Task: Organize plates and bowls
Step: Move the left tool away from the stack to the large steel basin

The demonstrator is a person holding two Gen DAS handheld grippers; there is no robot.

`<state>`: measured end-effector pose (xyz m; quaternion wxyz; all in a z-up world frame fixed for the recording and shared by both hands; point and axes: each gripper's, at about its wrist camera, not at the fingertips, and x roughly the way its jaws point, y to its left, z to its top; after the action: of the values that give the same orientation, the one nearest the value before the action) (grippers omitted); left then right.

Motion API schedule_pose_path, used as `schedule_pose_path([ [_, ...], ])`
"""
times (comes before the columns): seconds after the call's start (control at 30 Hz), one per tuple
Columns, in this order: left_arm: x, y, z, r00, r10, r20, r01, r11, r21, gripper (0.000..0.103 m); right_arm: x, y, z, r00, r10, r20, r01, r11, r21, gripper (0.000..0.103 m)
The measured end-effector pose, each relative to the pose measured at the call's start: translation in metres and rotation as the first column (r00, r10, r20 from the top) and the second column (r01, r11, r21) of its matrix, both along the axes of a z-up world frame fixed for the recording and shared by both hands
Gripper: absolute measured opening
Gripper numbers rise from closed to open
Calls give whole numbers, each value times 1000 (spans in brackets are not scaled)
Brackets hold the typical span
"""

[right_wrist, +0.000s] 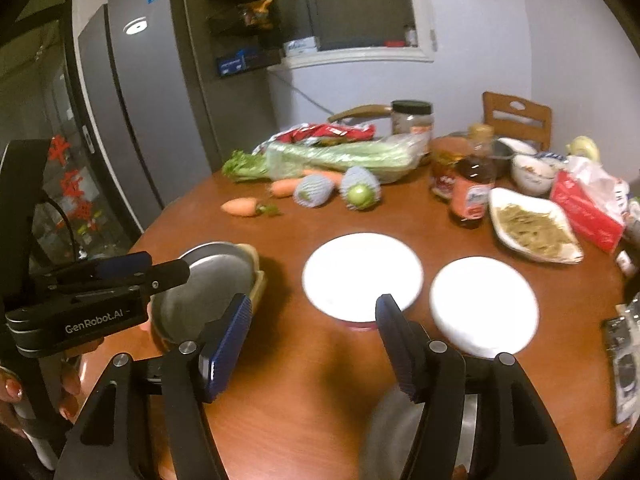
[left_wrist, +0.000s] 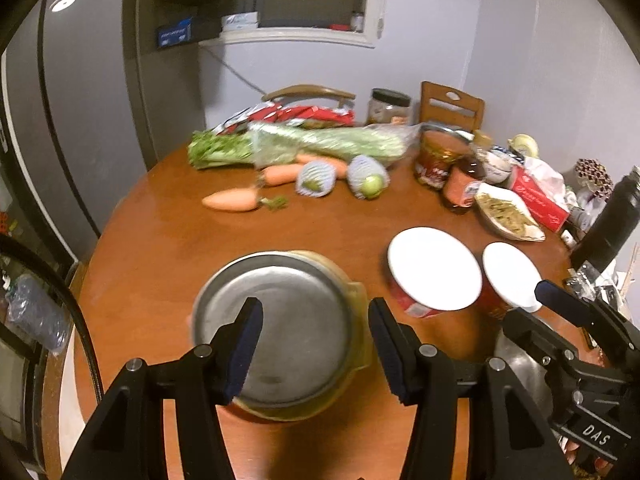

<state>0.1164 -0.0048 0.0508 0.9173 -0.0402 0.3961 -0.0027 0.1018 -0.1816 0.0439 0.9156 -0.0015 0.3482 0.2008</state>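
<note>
Metal plate (left_wrist: 276, 328) sits on a yellowish dish (left_wrist: 356, 344) near the tabletop's (left_wrist: 160, 240) near edge, straight ahead of and below the left tongs (left_wrist: 316, 344), closer than the right tongs (right_wrist: 314, 344). Two white-lidded bowls (right_wrist: 362, 272) stand side by side ahead of the right tongs. Both tongs part-open, empty. Round items, no long axis. Blurred metal thing (right_wrist: 400, 432) under the right tongs, cut off, can't identify.

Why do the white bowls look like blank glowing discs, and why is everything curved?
Left wrist view: the two white bowls are overexposed, the vegetables motion-blurred. Right wrist view: the same glare on the bowls; the fisheye lens bends the refrigerator and table edge, with dark corners.
</note>
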Motion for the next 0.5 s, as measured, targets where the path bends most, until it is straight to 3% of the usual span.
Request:
schedule_pose_path([
  [0.5,-1,-76,7,992,-127,25,128,991,-32,57,-17,-92,10,991,-131,24,131,991,-20,66],
])
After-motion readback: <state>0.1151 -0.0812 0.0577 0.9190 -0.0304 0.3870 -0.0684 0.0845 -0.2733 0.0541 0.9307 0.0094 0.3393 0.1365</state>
